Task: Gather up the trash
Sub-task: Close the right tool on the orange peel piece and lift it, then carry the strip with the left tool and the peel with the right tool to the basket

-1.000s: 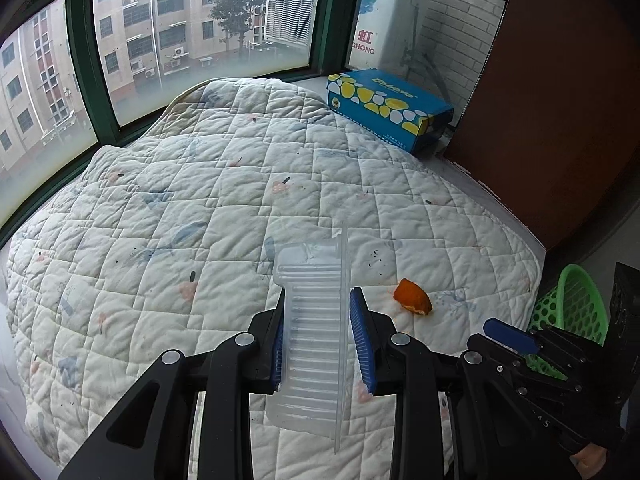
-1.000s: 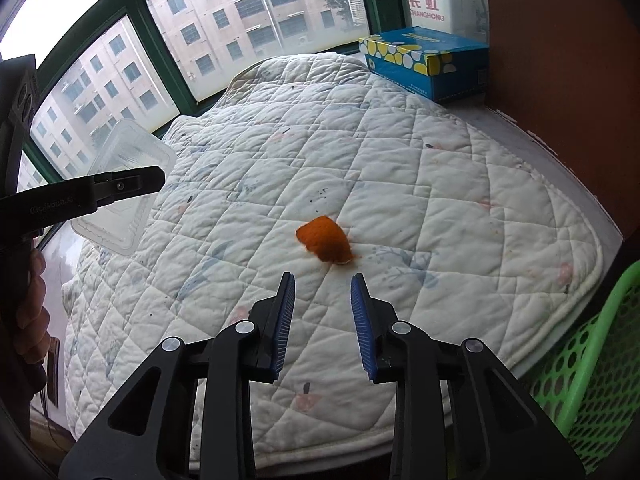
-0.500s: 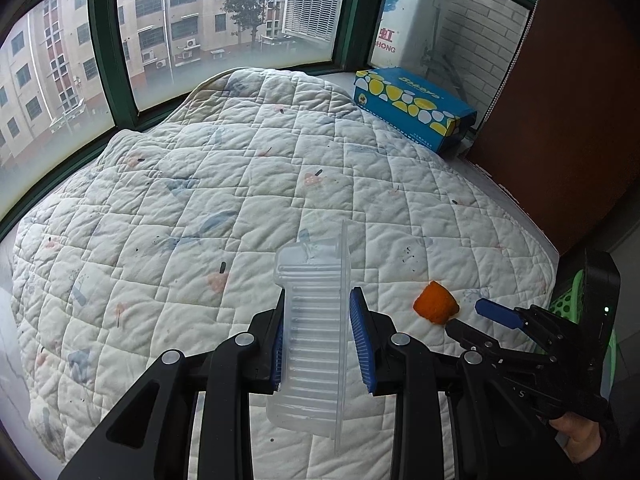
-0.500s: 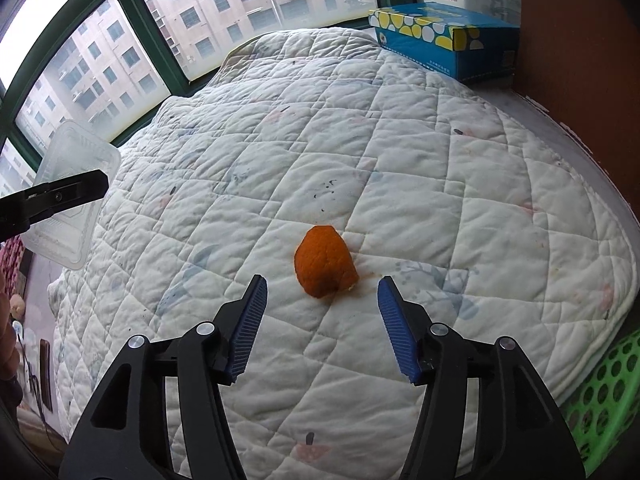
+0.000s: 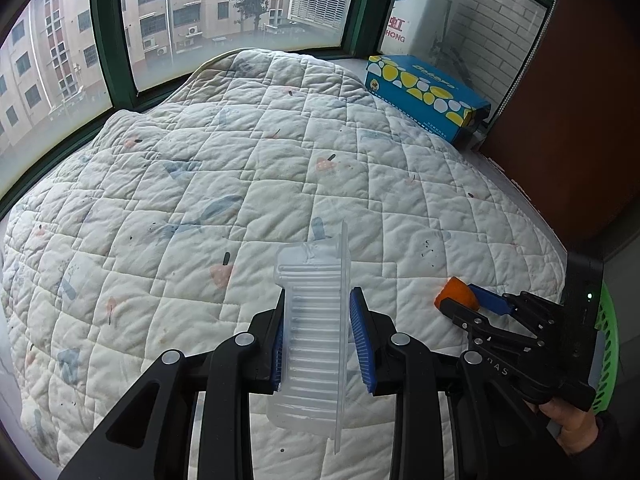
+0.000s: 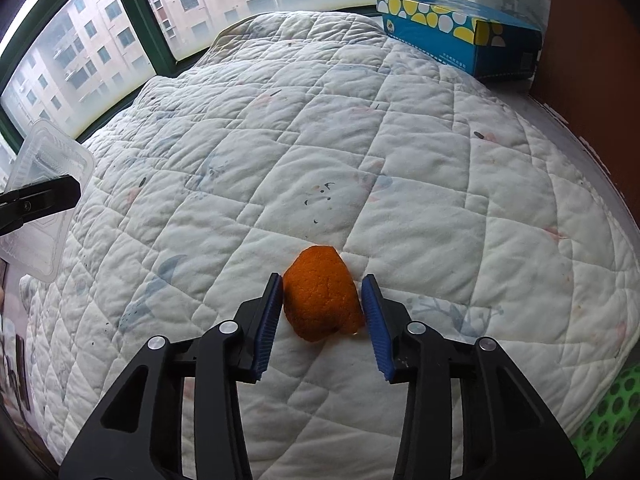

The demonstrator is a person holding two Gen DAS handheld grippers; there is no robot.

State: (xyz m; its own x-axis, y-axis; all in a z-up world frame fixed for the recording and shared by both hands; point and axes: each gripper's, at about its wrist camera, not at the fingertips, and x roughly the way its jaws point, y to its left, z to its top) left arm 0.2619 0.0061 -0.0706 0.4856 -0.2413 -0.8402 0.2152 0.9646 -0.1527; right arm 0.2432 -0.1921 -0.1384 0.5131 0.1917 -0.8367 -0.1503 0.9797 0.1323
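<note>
My left gripper [image 5: 318,342] is shut on a clear ribbed plastic tray [image 5: 314,332] and holds it above the white quilt [image 5: 240,184]. The tray also shows at the left edge of the right wrist view [image 6: 44,196]. An orange peel [image 6: 322,300] lies on the quilt near its front right edge. My right gripper [image 6: 324,320] is open, low over the quilt, with one finger on each side of the peel. In the left wrist view the right gripper [image 5: 460,300] reaches the peel [image 5: 456,294] from the right.
A blue tissue box [image 5: 426,98] with yellow and white dots stands at the far right of the bed by the window. A green perforated basket [image 6: 608,412] sits below the bed's right edge. A brown panel [image 5: 580,120] rises on the right.
My right gripper opened wider, moved forward and down, and now straddles the orange peel. My left gripper kept its hold on the tray and drifted slightly.
</note>
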